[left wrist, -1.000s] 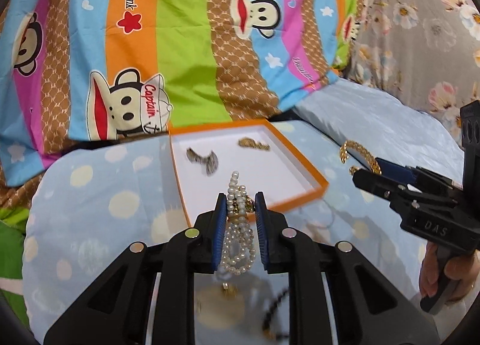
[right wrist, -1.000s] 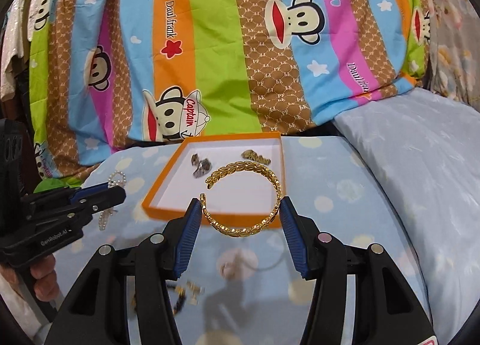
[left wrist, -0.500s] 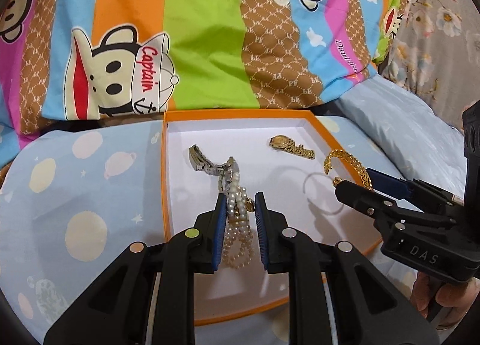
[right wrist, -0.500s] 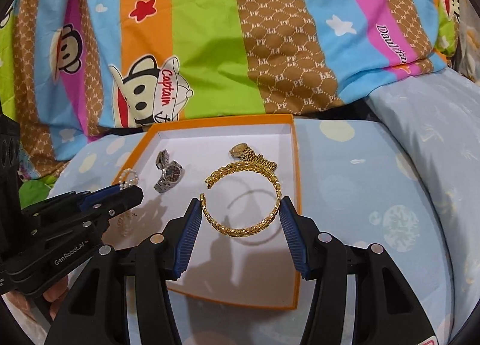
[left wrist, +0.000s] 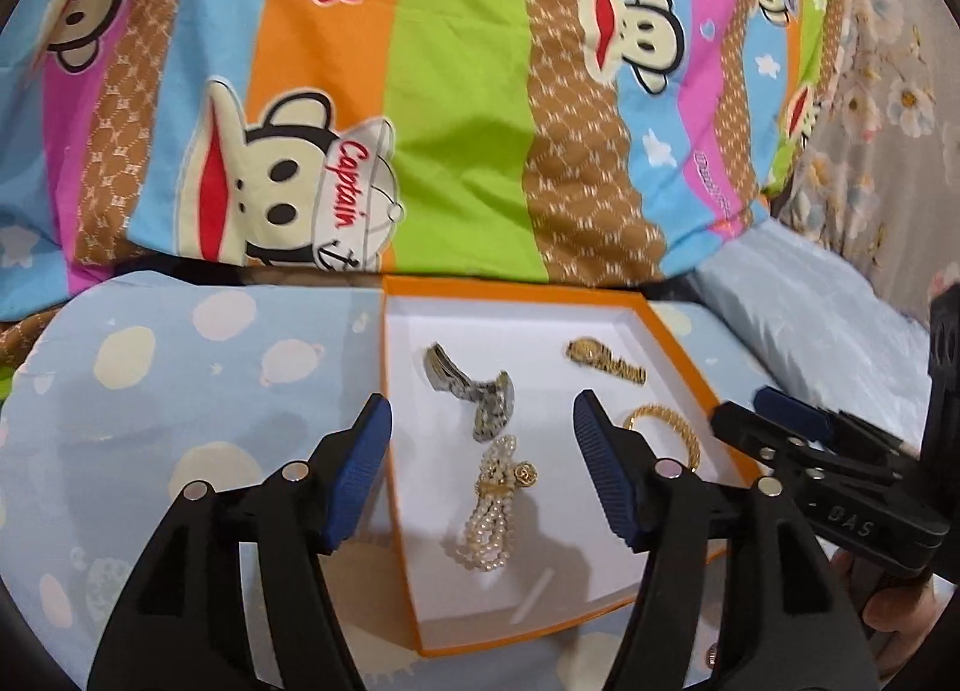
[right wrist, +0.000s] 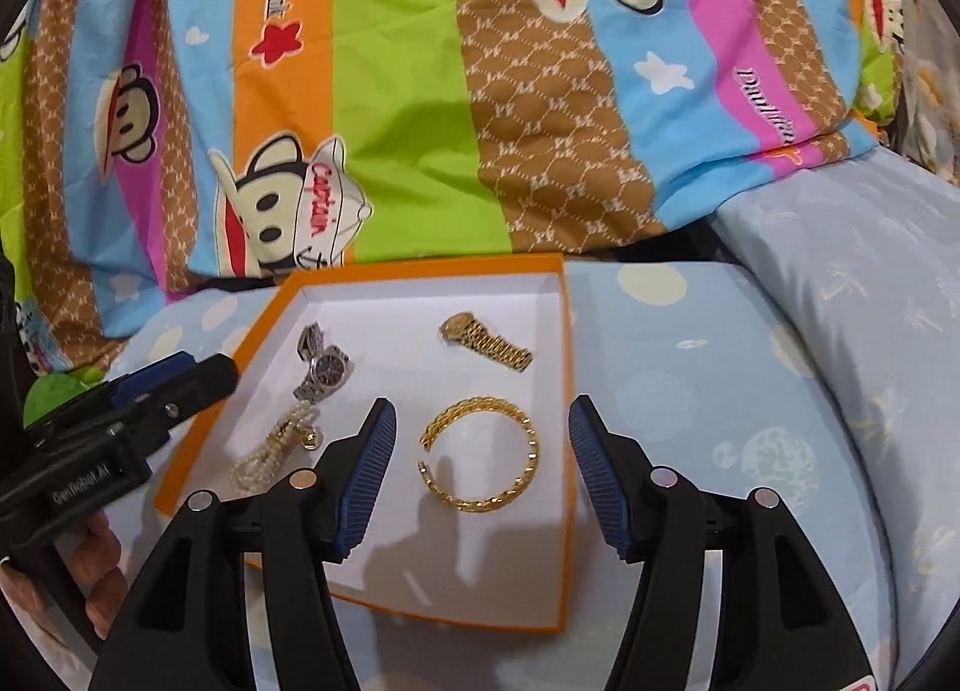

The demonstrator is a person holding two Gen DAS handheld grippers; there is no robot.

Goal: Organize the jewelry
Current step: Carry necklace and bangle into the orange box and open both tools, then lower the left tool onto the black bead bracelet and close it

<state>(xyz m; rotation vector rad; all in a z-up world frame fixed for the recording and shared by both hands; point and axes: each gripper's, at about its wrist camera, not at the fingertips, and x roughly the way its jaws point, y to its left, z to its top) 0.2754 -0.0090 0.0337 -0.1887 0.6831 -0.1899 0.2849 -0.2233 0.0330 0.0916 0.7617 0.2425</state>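
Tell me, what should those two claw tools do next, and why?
Probably lift both away from the orange box. The left gripper has just opened its jaws, and the pearl bracelet lies loose inside; the right gripper has opened too, leaving the gold bangle on the box floor, touching neither pad.

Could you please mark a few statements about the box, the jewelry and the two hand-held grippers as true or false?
1. The pearl bracelet lies inside the orange box. True.
2. The left hand-held gripper is clamped on the pearl bracelet. False: its jaws have just been opening and stand apart, with the bracelet lying loose on the box floor.
3. The gold bangle rests in the box, free of the right hand-held gripper. True.
4. The box holds only one watch. False: a silver watch and a gold watch both lie in it.
5. The box sits on bare wood. False: it sits on light blue bedding.
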